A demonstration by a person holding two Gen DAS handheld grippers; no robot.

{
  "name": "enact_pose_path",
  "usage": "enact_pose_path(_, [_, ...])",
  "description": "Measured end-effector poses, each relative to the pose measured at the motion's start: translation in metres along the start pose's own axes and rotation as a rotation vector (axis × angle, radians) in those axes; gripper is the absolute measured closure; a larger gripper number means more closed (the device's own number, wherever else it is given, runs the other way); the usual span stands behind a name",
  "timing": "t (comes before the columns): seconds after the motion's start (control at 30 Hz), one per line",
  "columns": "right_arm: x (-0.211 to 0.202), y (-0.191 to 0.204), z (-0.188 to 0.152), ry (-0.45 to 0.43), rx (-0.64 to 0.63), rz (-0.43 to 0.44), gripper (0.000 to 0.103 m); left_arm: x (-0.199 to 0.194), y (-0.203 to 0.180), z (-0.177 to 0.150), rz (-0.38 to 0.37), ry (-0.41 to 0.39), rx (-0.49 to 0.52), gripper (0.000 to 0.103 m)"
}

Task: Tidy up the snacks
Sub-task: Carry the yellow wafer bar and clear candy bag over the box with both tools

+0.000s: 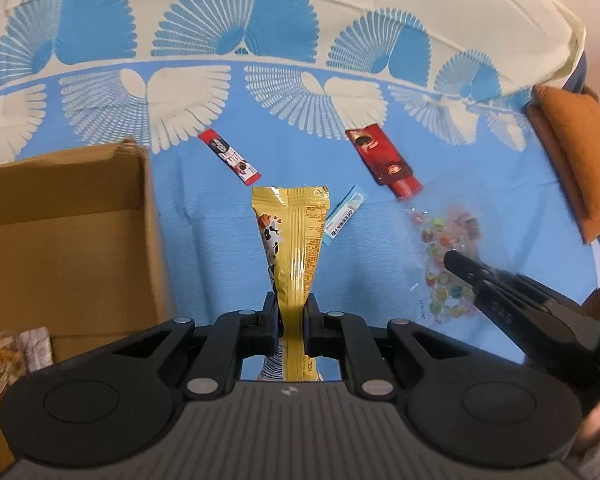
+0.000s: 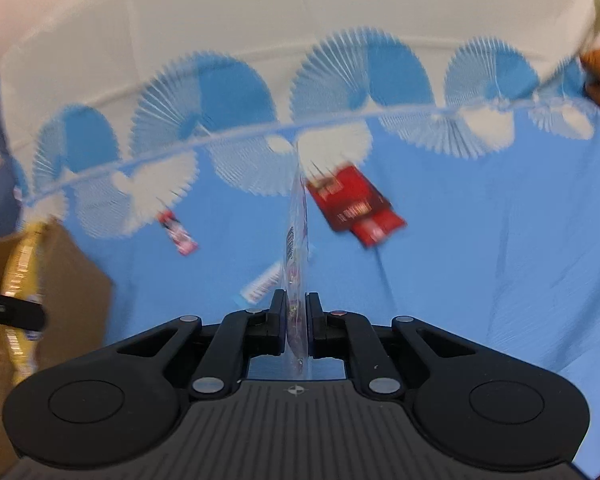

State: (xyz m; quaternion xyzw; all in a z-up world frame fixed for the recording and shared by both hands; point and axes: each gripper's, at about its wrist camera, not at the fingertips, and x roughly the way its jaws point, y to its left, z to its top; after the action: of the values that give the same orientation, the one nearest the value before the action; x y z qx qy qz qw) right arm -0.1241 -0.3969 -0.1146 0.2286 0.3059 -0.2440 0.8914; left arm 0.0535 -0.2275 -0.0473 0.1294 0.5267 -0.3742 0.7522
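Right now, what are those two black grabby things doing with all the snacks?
A person is tidying snacks off a blue and white cloth. The left gripper is shut on a yellow snack bag. The right gripper is shut on a clear bag of colourful candies. A cardboard box sits to the left. Two red packets and a small blue one lie on the cloth.

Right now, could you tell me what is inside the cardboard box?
Two packets lie in the cardboard box, at its near corner. Its wall and the left gripper hide the rest of the floor.
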Motion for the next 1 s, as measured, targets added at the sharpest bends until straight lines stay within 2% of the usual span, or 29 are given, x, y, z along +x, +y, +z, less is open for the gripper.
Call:
enact_pose_path(0.1, [-0.041,0.023,-0.002,-0.051,-0.020,0.021,0.092,-0.032,0.009,-0.015,-0.002,-0.026,-0.013,0.091])
enact_pose_path(0.23, [-0.102,0.067,-0.018,-0.098,-0.066,0.102,0.092,-0.074,0.025,-0.049,0.015,-0.044,-0.028,0.091])
enact_pose_path(0.43, [-0.157,0.125,-0.045,-0.069,-0.104,0.210,0.092,-0.127,0.049,-0.103,0.067,-0.052,-0.022,0.091])
enact_pose_path(0.73, [-0.209,0.194,-0.082,-0.060,-0.178,0.292,0.092,-0.196,0.077,-0.166,0.114,-0.139,-0.033,0.091])
enact_pose_path(1.0, [-0.230,0.234,-0.114,-0.018,-0.249,0.347,0.092,-0.217,0.103,-0.205,0.130,-0.157,-0.087,0.091])
